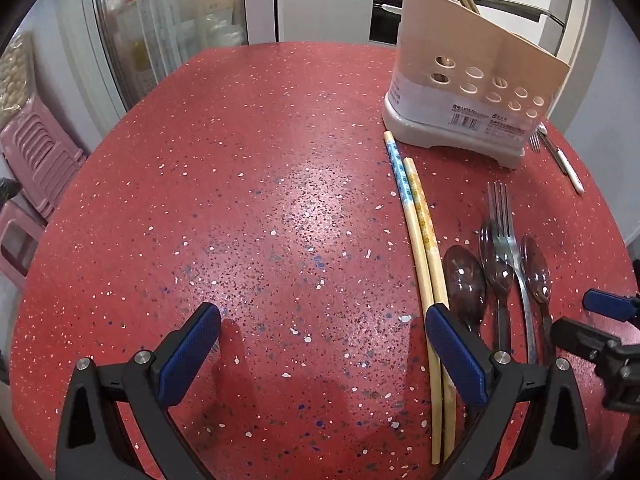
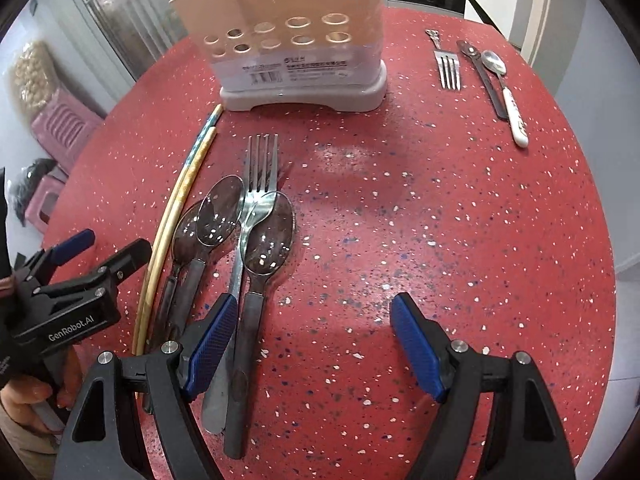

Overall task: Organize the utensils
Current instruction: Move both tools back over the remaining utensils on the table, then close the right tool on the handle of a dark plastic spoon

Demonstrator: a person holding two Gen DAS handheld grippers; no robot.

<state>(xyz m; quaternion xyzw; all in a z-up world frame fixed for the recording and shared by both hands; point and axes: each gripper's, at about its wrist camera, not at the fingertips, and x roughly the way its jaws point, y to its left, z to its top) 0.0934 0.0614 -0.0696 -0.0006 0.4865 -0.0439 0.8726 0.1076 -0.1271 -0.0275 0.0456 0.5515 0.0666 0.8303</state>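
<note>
Two grippers hover low over the red speckled table (image 1: 280,200), and both are wide open with nothing between their fingers. The left gripper (image 1: 322,354) points at bare tabletop; its right finger (image 1: 456,354) stands just above the near ends of the two chopsticks (image 1: 420,248). The right gripper (image 2: 312,348) is beside it, with its left finger (image 2: 210,346) over the handles of the cutlery cluster.

That cluster lies between the chopsticks and the open table: three dark translucent spoons (image 2: 268,236) and one steel fork (image 2: 260,168), overlapping each other, all pointing toward the beige utensil holder (image 2: 296,36). The holder stands upright at the far side and seems to have already something in it; a round dark object shows at its top edge, but I cannot tell exactly what it is. To the right of the holder, well apart from the cluster, lie a small fork (image 2: 449,70), a spoon with white handle (image 2: 506,96) and a dark thin utensil (image 2: 482,76).

I judge the task is at an early step: choosing the next piece to pick. The next move asks to shift one gripper sideways so that a single handle sits between the fingers, then to close. The risk is that the overlapping spoons and fork are taken together, or that thin chopsticks roll away.
</note>
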